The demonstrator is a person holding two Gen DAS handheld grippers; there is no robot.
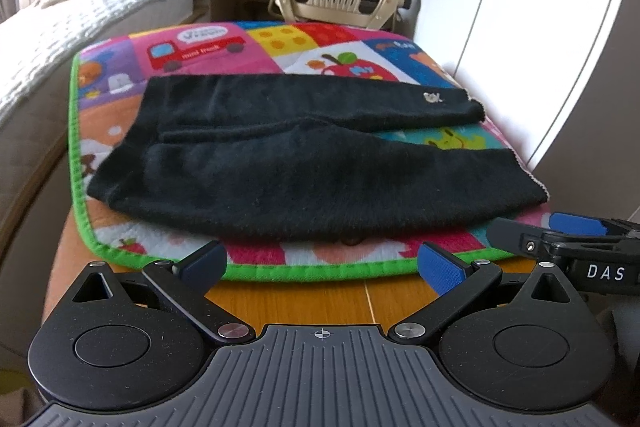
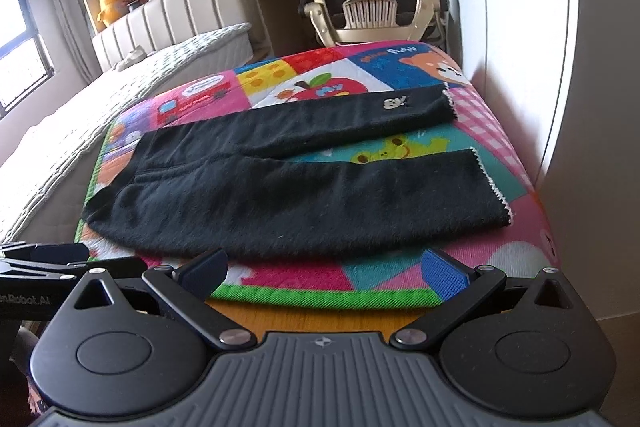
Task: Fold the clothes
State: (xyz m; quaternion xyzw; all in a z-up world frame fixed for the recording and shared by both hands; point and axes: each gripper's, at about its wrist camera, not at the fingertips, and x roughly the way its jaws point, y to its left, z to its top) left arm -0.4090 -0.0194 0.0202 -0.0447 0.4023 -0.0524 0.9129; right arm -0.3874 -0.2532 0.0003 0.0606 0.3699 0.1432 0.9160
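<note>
A colourful mat [image 1: 256, 47] is spread over a wooden table [image 1: 320, 301], and on the mat a pair of black trousers [image 1: 304, 163] is laid flat, legs parted toward the mat's right side. No fold appears to have been made yet, so the first step is judged to be in hand. The left gripper [image 1: 320, 261] and the right gripper [image 2: 326, 269] are held at the mat's near edge, jaws spread wide, nothing gripped. Next, the trousers' near edge would need to be pinched by both.
</note>
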